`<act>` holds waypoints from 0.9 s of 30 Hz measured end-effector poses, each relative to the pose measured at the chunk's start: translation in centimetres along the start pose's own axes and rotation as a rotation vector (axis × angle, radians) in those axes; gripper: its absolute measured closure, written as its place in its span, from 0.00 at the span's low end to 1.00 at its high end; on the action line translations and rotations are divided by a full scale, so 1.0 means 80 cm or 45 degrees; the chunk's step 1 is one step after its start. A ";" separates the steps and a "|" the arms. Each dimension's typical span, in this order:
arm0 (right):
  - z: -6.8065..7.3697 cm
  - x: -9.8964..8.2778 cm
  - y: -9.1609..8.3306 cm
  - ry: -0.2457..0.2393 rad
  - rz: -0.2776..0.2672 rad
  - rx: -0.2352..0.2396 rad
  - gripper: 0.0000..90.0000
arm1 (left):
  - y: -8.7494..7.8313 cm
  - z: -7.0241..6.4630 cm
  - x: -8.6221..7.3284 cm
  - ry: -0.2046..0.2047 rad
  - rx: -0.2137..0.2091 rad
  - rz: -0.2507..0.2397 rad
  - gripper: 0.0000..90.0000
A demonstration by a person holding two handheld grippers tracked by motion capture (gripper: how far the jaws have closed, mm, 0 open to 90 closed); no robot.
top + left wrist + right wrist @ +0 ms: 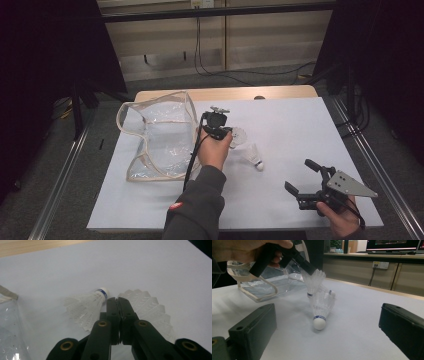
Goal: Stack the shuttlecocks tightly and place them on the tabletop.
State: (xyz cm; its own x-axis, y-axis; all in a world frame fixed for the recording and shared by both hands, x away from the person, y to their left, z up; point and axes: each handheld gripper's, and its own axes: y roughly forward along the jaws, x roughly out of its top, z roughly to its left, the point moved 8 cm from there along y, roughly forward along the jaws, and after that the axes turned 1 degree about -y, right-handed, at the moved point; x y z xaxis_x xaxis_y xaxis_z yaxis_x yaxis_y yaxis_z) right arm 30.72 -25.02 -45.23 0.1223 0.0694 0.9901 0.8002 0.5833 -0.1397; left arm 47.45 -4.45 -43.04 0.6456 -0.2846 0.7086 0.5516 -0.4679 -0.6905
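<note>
- On the white table top (300, 130), near its middle, the left gripper (231, 134) is pointing down with its 2 black jaws pressed together, pinching the feather rim of a held shuttlecock (147, 310).
- Seen from the right gripper view, the held shuttlecock (314, 281) is hanging cork-down from the jaw tips, its blue-banded cork just above the table or touching it; I cannot tell which.
- Seen from the left gripper view, the jaws are meeting with hardly any gap, and the white feather skirt is fanning out to the right of them.
- A 2nd shuttlecock (86, 307) is lying on its side just left of those jaws, its blue-banded cork pointing toward the jaw tips.
- A 3rd shuttlecock (320, 312) is lying on its side nearer the right gripper, its round white cork (319, 323) facing that camera; in the high view it (254, 156) is resting just right of the left hand (215, 150).
- A clear plastic bag (157, 135) with pale trim is sitting open just left of the left hand.
- The right gripper (302, 179) is resting low near the front right corner, well apart from the shuttlecocks, its jaws standing wide with nothing between them.
</note>
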 end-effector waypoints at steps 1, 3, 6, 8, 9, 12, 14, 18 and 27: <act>0.000 0.000 0.000 0.000 -0.001 0.000 0.01 | 0.000 0.000 -0.001 0.011 0.001 0.005 0.98; 0.000 0.000 0.000 0.002 0.000 0.001 0.01 | 0.003 -0.001 -0.001 0.019 0.010 0.001 0.98; 0.000 0.000 0.000 0.001 -0.002 0.000 0.01 | 0.011 0.001 -0.009 0.013 0.017 0.012 0.98; 0.001 0.000 0.000 -0.001 0.000 0.004 0.01 | 0.015 0.001 -0.013 0.032 0.016 0.028 0.98; 0.001 0.000 0.000 0.002 0.000 0.003 0.01 | 0.016 0.000 -0.013 0.031 0.013 0.021 0.98; 0.000 0.000 0.000 0.001 -0.001 0.005 0.01 | 0.019 -0.004 -0.012 0.012 0.000 0.003 0.96; 0.000 0.000 0.000 -0.001 -0.003 0.004 0.01 | 0.023 -0.002 -0.014 0.016 0.007 -0.002 0.94; 0.001 0.000 0.000 0.004 -0.004 0.006 0.01 | 0.027 0.003 -0.018 -0.005 0.005 -0.025 0.91; 0.001 0.000 0.000 0.006 -0.003 0.008 0.01 | 0.027 0.005 -0.016 0.020 0.010 -0.072 0.93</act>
State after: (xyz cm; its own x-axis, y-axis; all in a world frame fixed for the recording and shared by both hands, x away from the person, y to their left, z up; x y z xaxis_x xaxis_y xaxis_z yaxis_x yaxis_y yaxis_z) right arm 30.71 -24.95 -45.23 0.1228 0.0643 0.9904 0.7970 0.5883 -0.1370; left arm 48.06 -4.76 -45.53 0.6047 -0.2709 0.7489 0.5913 -0.4772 -0.6501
